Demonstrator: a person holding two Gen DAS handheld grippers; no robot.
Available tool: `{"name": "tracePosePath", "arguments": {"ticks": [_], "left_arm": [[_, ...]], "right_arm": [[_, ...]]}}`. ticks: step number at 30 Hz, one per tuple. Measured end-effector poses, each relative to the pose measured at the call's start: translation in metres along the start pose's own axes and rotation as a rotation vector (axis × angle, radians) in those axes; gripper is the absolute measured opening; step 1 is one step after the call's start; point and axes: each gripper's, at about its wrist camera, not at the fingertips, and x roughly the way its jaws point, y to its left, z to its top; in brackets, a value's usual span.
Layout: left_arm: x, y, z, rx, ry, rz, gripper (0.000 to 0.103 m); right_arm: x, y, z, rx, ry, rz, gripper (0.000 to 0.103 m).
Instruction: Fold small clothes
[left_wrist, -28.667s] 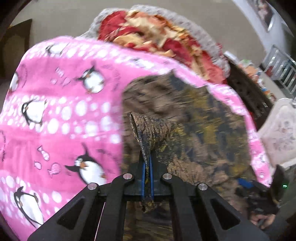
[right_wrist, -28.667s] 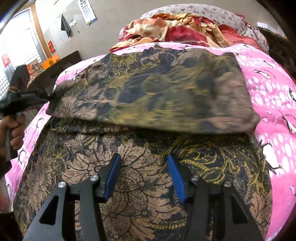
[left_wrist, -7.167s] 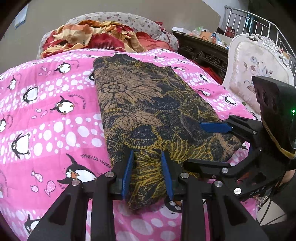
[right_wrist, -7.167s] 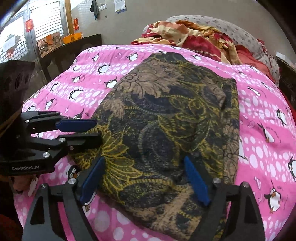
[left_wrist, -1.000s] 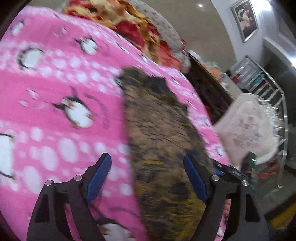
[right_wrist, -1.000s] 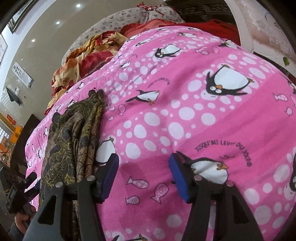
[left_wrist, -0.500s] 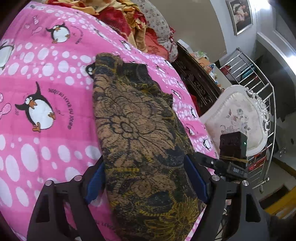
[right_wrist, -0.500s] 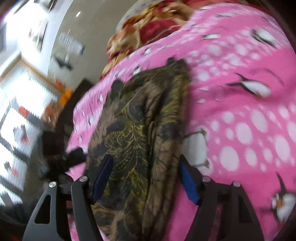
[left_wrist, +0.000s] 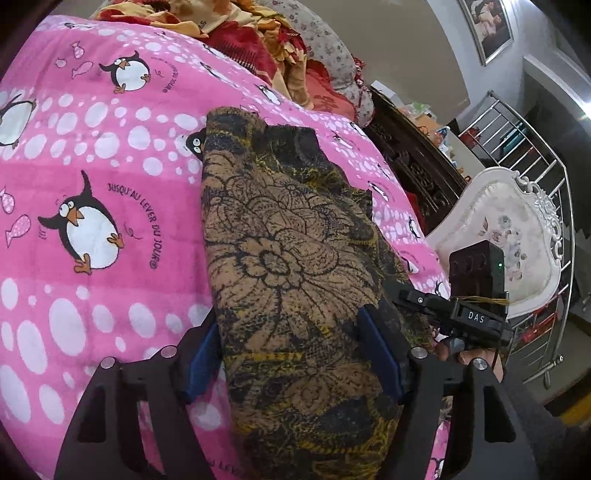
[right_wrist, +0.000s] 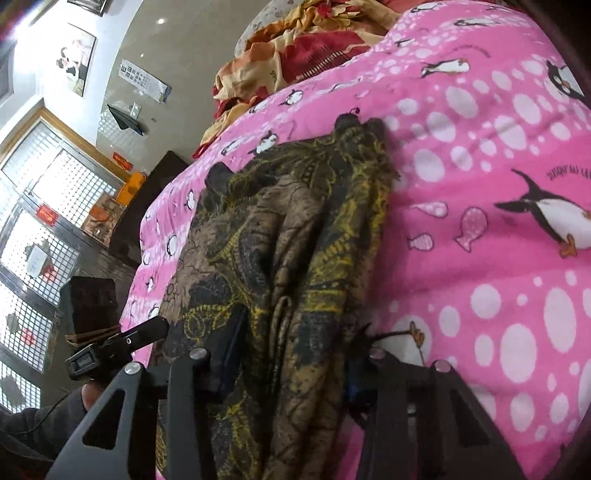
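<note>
We straddle the near end of the folded batik cloth (left_wrist: 295, 280) with both tools, where half a second ago each only approached it and a second ago our right tool looked over bare blanket. The cloth lies as a long narrow strip on the pink penguin blanket (left_wrist: 92, 177), running from 6 o'clock toward 12 in both wrist views. Our left gripper (left_wrist: 291, 358) stands with its jaws wide, one blue pad at each long edge of the strip, seemingly touching the fabric without pinching it. Our right gripper (right_wrist: 291, 354) also brackets the strip with jaws spread; its left pad rests on top of the brown fabric, its right pad sits at the bunched yellow edge, and we cannot tell whether that edge is caught.

We judge the lengthwise folds done and the next step to be gathering this end to carry it toward 12 o'clock, halving the strip. The ridged, loose layers seen at the right wrist may slip apart if lifted unevenly.

Readable writing: "JUSQU'AU LEVER DU JOUR" curves beside a penguin (left_wrist: 88, 232) at 9 o'clock in the left view; "DAS" shows on the right tool's body (left_wrist: 476, 317) at 3 o'clock. A wall chart (right_wrist: 144, 79) at 11 o'clock in the right view is too small to read.
</note>
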Motion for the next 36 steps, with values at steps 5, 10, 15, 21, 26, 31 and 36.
{"name": "tracePosePath", "arguments": {"ticks": [5, 10, 15, 21, 26, 31, 36], "left_arm": [[-0.002, 0.011, 0.001, -0.063, -0.021, 0.044, 0.018], [-0.003, 0.004, 0.0, -0.017, -0.027, 0.115, 0.001], [-0.013, -0.017, 0.005, 0.097, -0.024, 0.199, 0.0], [-0.055, 0.007, 0.016, 0.096, -0.059, 0.209, 0.0], [-0.112, 0.053, 0.02, 0.048, -0.12, 0.281, 0.0], [-0.126, 0.099, 0.01, -0.007, -0.101, 0.287, 0.003], [-0.119, 0.115, 0.001, -0.05, -0.133, 0.242, 0.016]], "right_arm": [[0.004, -0.004, 0.003, 0.032, -0.007, 0.026, 0.048], [0.004, -0.004, 0.002, 0.036, -0.016, 0.01, 0.043], [0.0, 0.003, -0.003, 0.097, 0.002, -0.011, 0.027], [0.015, 0.01, -0.016, 0.251, -0.021, 0.112, 0.025], [0.069, 0.045, -0.026, 0.26, 0.022, 0.223, 0.025], [0.122, 0.089, -0.03, 0.154, 0.061, 0.227, 0.025], [0.118, 0.091, -0.035, 0.116, 0.03, 0.215, 0.028]]}}
